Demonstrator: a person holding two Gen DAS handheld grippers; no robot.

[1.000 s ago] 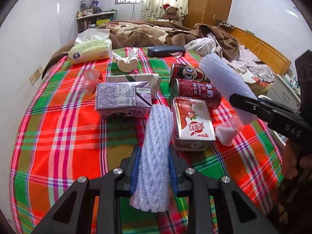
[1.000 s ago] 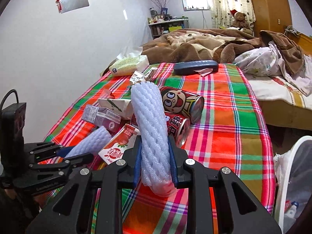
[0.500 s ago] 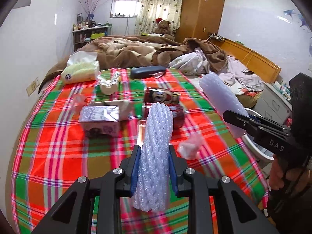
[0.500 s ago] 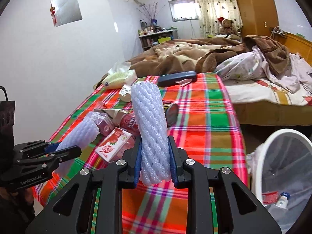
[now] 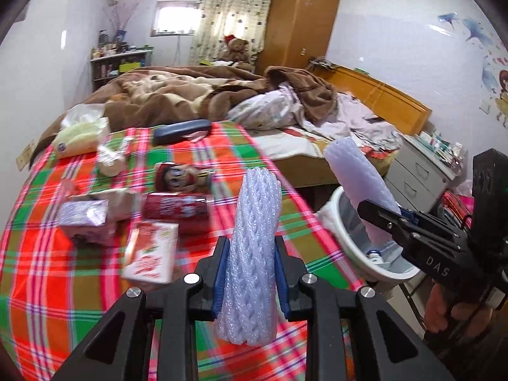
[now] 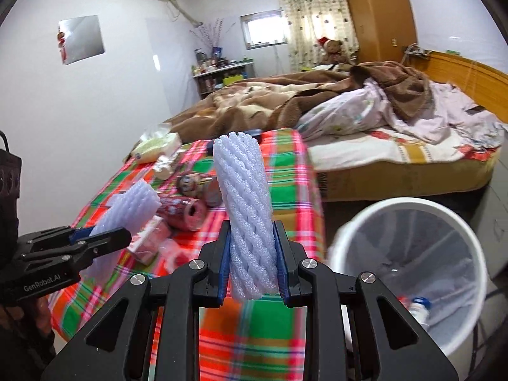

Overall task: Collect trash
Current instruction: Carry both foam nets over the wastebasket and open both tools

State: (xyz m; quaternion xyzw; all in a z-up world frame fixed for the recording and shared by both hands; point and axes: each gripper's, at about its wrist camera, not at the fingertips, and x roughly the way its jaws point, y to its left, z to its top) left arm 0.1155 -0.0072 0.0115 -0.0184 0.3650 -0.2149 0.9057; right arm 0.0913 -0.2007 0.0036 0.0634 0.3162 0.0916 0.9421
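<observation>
The left tool (image 5: 250,273) is clamped on one foam net sleeve (image 5: 254,254) above the plaid bench (image 5: 63,285); the right tool (image 6: 252,266) clamps another foam sleeve (image 6: 246,209) beside the white bin (image 6: 412,209).

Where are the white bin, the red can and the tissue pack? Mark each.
white bin (image 6: 355,222), right wrist view, near rim.
red can (image 5: 174,206), left wrist view, its side.
tissue pack (image 5: 79,138), left wrist view, front face.

Ribbed white foam sleeve (image 6: 246,209), smooth white plastic bin (image 6: 457,222), woven plaid cloth (image 5: 47,285).
</observation>
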